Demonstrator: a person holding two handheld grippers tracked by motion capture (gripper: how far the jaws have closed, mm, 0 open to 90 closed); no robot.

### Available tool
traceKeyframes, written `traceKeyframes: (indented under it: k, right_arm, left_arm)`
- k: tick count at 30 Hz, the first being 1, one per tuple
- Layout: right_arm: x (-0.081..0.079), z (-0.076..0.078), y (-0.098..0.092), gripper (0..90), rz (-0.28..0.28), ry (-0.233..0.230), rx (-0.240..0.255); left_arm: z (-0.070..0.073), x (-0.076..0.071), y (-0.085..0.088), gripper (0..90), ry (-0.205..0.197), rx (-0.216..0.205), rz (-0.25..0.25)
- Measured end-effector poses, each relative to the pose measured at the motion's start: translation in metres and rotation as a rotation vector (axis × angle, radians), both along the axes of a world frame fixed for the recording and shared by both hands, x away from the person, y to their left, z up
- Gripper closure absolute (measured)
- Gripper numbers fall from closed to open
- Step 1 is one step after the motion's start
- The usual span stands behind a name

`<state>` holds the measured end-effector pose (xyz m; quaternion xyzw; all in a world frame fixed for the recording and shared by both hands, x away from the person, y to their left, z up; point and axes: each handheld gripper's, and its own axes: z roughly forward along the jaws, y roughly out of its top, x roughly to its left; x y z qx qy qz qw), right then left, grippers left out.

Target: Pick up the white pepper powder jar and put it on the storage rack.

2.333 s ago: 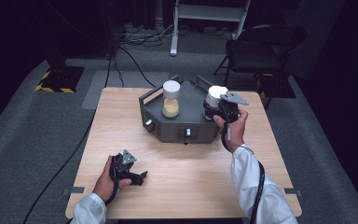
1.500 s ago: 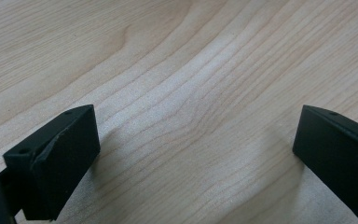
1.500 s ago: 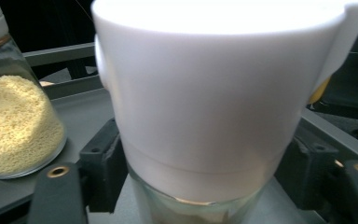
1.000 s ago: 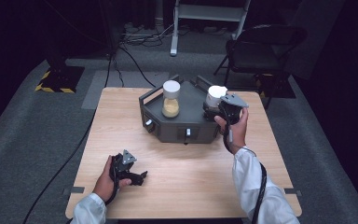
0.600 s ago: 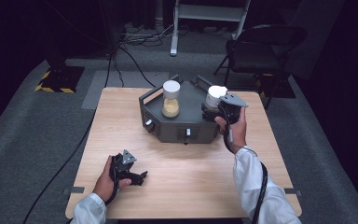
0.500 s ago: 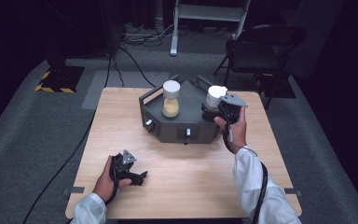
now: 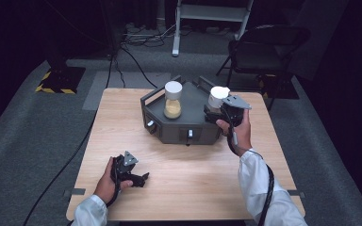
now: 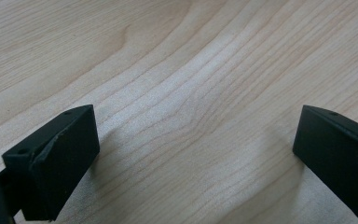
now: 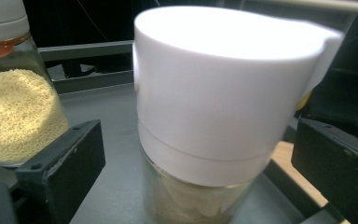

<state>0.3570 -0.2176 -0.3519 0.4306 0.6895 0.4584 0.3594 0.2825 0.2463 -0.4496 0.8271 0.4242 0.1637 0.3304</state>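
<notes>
A dark grey tray stands at the back middle of the wooden table. In it are two upright glass jars with white lids. The left jar holds yellow grains. My right gripper is open around the right jar, one jaw on each side with gaps to the glass. My left gripper rests open on bare wood near the front left, with nothing between its jaws.
The tray has raised rails and small knobs on its front wall. A folding chair and a white stand are behind the table. Cables run across the grey floor at the left.
My right gripper has edged a little lower and closer around the right jar. The left gripper has stayed where it was.
</notes>
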Motion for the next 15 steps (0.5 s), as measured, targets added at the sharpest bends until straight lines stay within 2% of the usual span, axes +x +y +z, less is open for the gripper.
traceKeyframes:
  k: [4, 15]
  right_arm:
    - [-0.007, -0.001, -0.001, 2.6, -0.004, -0.030, -0.031]
    - [-0.019, -0.009, -0.010, 2.6, 0.016, -0.026, -0.023]
  left_arm:
    - [0.000, 0.000, 0.000, 0.0, 0.000, 0.000, 0.000]
    - [0.000, 0.000, 0.000, 0.0, 0.000, 0.000, 0.000]
